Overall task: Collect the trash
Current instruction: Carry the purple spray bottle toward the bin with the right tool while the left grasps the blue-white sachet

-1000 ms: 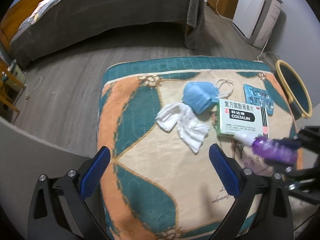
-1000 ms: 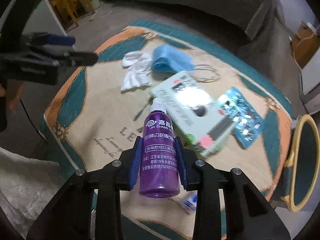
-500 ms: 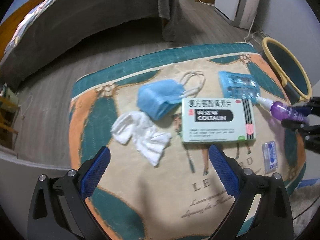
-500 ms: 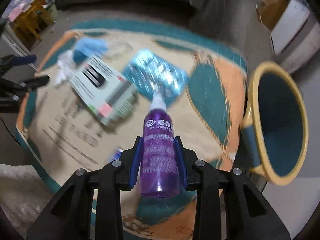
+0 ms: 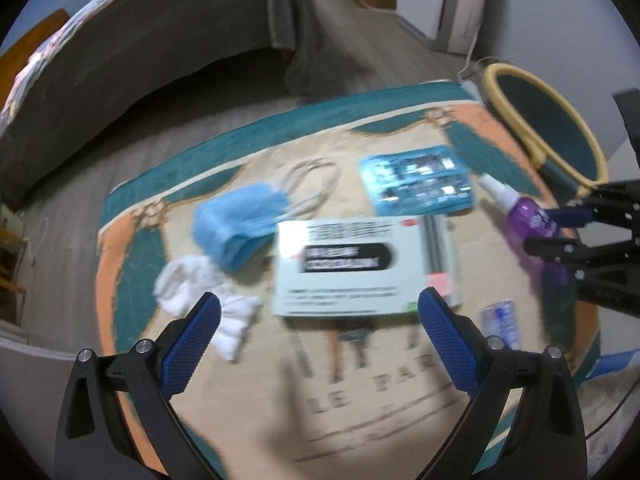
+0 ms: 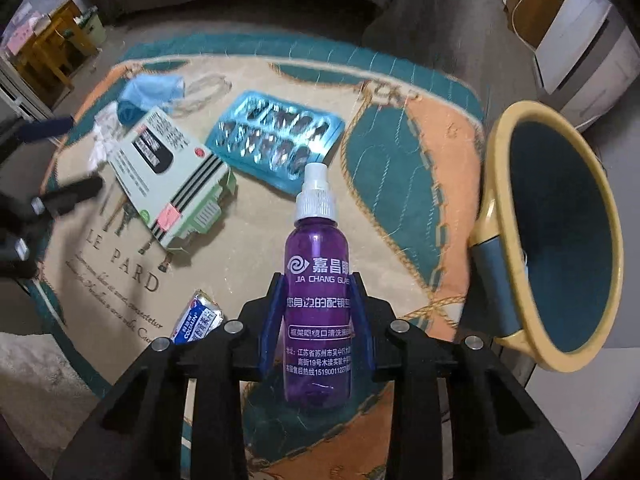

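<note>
My right gripper [image 6: 318, 312] is shut on a purple spray bottle [image 6: 318, 280] with a white nozzle, held above the cloth-covered table, left of a yellow-rimmed blue bin [image 6: 560, 220]. In the left wrist view the bottle [image 5: 528, 216] and right gripper [image 5: 560, 232] show at the right. My left gripper [image 5: 320, 320] is open and empty, above a pale green medicine box [image 5: 352, 268]. On the cloth also lie a blue face mask [image 5: 236, 224], a white tissue [image 5: 200, 296], a blue blister pack [image 5: 416, 184] and a small sachet [image 5: 500, 320].
The patterned cloth [image 5: 360, 400] covers a low table. The bin [image 5: 548, 128] stands off its right edge. A dark sofa [image 5: 140, 48] lies behind, a white appliance [image 6: 580, 40] at the far right, wooden furniture [image 6: 52, 48] at the far left.
My right gripper has swung with the bottle from over the box toward the bin side. My left gripper has moved right and closer over the medicine box.
</note>
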`<state>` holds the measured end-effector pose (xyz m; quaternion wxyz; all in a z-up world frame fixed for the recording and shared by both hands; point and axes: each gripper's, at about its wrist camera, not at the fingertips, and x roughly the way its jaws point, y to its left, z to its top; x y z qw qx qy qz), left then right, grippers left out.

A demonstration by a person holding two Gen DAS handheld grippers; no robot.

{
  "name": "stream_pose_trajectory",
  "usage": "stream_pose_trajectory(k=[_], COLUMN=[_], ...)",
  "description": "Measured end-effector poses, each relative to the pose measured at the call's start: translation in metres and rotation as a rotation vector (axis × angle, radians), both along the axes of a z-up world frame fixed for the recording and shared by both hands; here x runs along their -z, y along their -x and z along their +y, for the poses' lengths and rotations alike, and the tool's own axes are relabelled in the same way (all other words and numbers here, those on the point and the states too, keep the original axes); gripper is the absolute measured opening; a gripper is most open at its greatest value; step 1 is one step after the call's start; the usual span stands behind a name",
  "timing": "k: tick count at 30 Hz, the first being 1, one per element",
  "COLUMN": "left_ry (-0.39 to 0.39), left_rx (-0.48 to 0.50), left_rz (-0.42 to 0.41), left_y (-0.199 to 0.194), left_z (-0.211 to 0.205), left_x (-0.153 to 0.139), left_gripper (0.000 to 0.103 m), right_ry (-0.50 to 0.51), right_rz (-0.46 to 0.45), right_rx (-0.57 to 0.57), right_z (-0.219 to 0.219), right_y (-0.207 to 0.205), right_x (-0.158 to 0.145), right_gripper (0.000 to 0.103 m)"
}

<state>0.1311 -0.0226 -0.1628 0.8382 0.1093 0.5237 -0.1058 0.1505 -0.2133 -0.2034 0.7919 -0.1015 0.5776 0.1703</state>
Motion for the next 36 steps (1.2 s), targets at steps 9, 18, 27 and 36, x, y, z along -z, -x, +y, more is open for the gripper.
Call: stream_pose_trajectory(k=[9, 18, 27, 36], left_ry=[0.088, 0.050, 0.095, 0.130], left_rx=[-0.002, -0.043, 0.059, 0.130], left_rz=[0.008, -0.024, -0.038, -0.129], left_y=[0.047, 0.079, 0.076, 0.074], left_z=[-0.065, -0.096, -0.096, -0.104], left_x=[0.020, 0.051, 0.053, 0.021], left_gripper=[0.098, 0.084, 0.040, 0.032], right_ry=[-0.011, -0.006, -0.028, -0.071], right_rz=[-0.038, -0.069, -0.067, -0.095], right_rx=[0.032, 0.050, 0.056, 0.063], right_z=[-0.032, -0.050, -0.054, -0.057], right_y=[0.011, 0.015, 0.009, 0.008], right_x=[-0.023, -0.035, -0.039, -0.060], right_gripper=[0.032, 0.032, 0.032, 0.032])
